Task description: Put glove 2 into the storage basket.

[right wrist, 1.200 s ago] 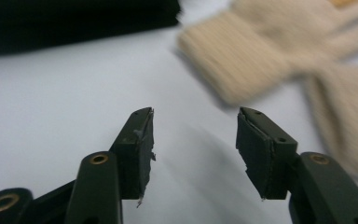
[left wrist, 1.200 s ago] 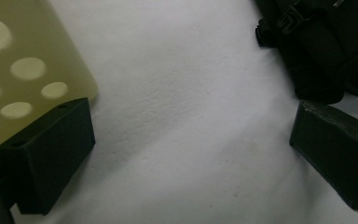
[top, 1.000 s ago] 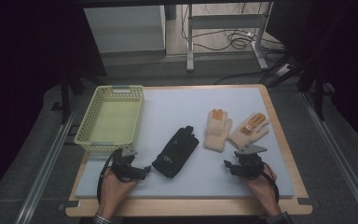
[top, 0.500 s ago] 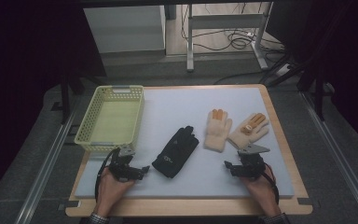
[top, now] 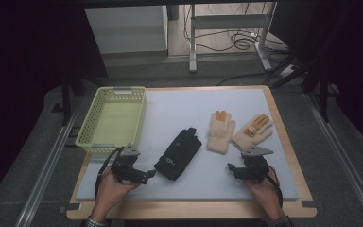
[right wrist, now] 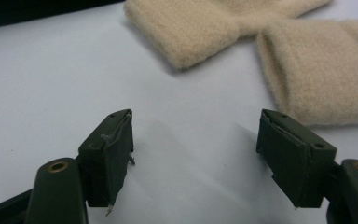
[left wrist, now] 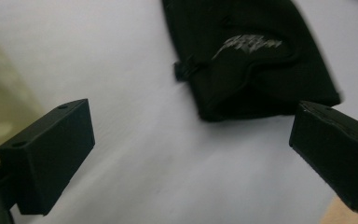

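A black glove (top: 178,152) lies in the middle of the pale mat, fingers pointing away from me. My left gripper (top: 149,174) hovers just left of its cuff, and its jaws have just been opening. In the left gripper view the gripper (left wrist: 191,154) stands wide open with bare mat between its jaws and the black glove (left wrist: 247,60) just beyond. Two cream gloves (top: 220,132) (top: 251,132) lie at the right. My right gripper (top: 231,169) sits near their cuffs. Its jaws have just been opening and nothing is between them (right wrist: 196,154); the cream cuffs (right wrist: 200,23) (right wrist: 317,70) are ahead.
A yellow-green plastic basket (top: 86,122) stands at the table's left, beside the mat (top: 189,104). A wooden table edge (top: 189,210) runs along the front. Beyond the table are a dark floor, a metal frame and cables.
My left hand has lifted its gripper a little off the mat. The right hand has stayed in place and its jaws stand wider than before.
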Motion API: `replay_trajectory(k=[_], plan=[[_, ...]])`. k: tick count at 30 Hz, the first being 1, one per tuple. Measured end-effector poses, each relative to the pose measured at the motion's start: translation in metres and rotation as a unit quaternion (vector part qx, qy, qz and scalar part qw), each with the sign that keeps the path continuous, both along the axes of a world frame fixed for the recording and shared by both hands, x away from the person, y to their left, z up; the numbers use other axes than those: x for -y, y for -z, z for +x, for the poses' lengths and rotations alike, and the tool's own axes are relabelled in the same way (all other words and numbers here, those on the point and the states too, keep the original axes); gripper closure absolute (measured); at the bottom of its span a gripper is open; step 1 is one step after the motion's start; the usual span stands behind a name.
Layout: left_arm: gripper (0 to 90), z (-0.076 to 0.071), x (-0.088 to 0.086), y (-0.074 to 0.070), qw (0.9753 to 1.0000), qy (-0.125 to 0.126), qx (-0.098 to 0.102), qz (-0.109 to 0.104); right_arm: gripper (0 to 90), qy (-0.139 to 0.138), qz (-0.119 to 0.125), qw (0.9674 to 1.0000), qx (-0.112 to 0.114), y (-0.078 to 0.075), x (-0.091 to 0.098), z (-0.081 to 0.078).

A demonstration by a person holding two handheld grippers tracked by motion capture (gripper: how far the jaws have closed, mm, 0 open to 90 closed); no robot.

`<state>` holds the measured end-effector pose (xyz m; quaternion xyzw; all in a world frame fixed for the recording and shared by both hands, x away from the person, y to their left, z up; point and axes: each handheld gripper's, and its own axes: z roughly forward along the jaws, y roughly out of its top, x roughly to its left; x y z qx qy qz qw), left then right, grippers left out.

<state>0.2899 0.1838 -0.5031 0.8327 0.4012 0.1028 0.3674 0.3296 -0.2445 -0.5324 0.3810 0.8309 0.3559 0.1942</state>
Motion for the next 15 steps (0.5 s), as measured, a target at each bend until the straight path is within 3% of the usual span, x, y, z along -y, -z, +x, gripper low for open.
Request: replay_trajectory(k=[6,7,10,11,15], plan=[[0.0,0.010,0.024,-0.013,0.9998,0.017,-0.002,0.006,26.5,0.000,0.000,1.0000,0.000,0.000,0.000,0.000],[0.0,0.017,0.037,-0.015,0.9996,0.024,-0.004,0.011,26.3,-0.001,0.000,1.0000,0.000,0.000,0.000,0.000],[0.0,0.024,0.049,-0.015,0.9994,0.030,-0.007,0.016,26.0,-0.002,0.000,1.0000,-0.001,0.000,0.000,0.000],[0.0,0.030,0.062,-0.012,0.9991,0.034,-0.010,0.022,25.8,-0.002,0.001,1.0000,-0.001,0.000,0.000,0.000],[0.0,0.042,0.083,-0.007,0.9983,0.034,-0.011,0.045,25.3,-0.003,0.001,1.0000,-0.002,0.000,0.000,0.000]])
